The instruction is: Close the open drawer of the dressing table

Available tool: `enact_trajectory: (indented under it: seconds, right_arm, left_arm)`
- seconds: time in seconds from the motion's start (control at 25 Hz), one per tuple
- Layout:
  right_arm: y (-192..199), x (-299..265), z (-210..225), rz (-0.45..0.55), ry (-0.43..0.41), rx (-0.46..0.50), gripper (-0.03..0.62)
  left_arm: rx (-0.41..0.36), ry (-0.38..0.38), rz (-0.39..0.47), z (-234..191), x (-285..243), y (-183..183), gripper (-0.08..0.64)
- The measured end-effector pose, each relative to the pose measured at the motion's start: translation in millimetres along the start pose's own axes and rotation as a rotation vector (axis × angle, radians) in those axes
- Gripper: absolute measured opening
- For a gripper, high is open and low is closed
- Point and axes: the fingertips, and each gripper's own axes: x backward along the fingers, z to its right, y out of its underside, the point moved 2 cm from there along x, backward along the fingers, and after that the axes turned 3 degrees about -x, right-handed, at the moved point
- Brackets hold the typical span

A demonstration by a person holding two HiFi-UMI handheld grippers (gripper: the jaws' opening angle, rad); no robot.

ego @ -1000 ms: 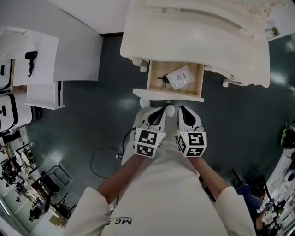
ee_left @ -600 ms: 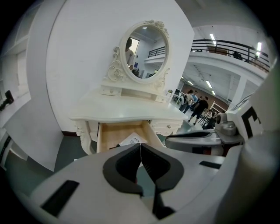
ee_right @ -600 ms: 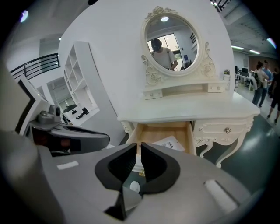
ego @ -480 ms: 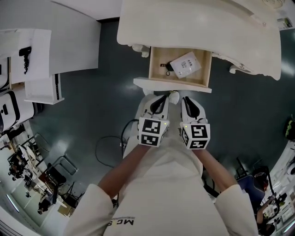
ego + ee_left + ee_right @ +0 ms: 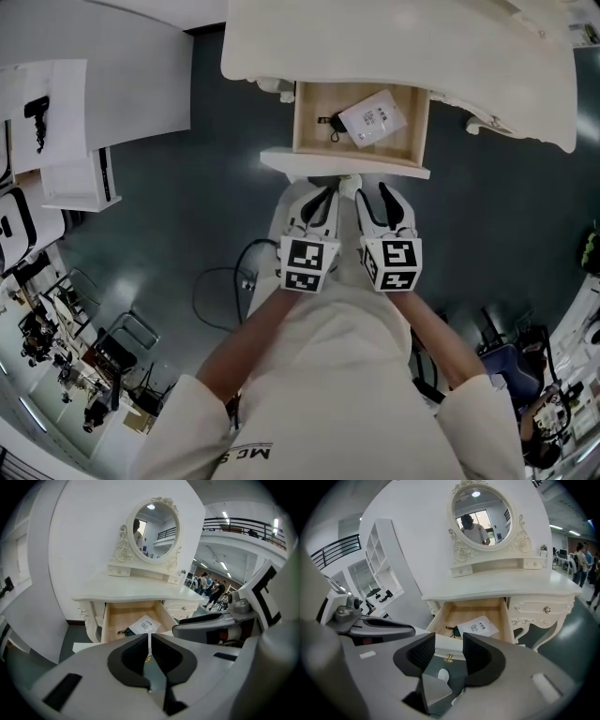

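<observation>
Just ahead of both jaws, the drawer (image 5: 315, 127) stands pulled out under the worktop (image 5: 403, 47); closing is not yet begun. The left gripper (image 5: 149, 640) has its jaws clenched and empty. The right gripper (image 5: 448, 646) has just been opening its jaws, with nothing between them; the knob (image 5: 448, 658) lies beyond.

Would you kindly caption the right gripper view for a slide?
Right gripper, jaws just opening and empty, lines up on the knob of the open drawer; packet inside.

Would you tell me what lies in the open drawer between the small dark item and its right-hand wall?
A white printed packet lies flat there, next to the dark item on the drawer floor; the head view shows it plainly.
</observation>
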Motion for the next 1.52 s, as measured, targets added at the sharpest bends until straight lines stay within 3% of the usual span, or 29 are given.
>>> enact_trajectory:
  seconds: [0.64,0.84,1.04,1.16,1.52]
  right_arm:
    - [33.2,-15.9,20.1,-0.032,0.027,-0.024,0.228]
    - [42.0,-19.9,30.2,-0.048,0.038,-0.058,0.265]
    - [48.0,-28.2,44.2,-0.049,0.081,-0.044,0.264]
    - [51.7,-31.8,47.6,-0.054,0.088,-0.029,0.220]
    - [65.1,-44.8,60.0,-0.076,0.102,-0.026,0.216]
  left_arm:
    - [0.012,-0.018,-0.047,-9.9,-26.5,43.7,0.014]
    - [0.021,0.001,-0.060,-11.5,-31.4,54.4,0.060]
    - [0.022,0.003,-0.085,-14.5,-38.6,68.5,0.060]
    - [0.023,-0.001,-0.089,-16.8,-44.7,73.6,0.060]
    - [0.059,-0.033,-0.112,-25.7,-59.7,93.1,0.060]
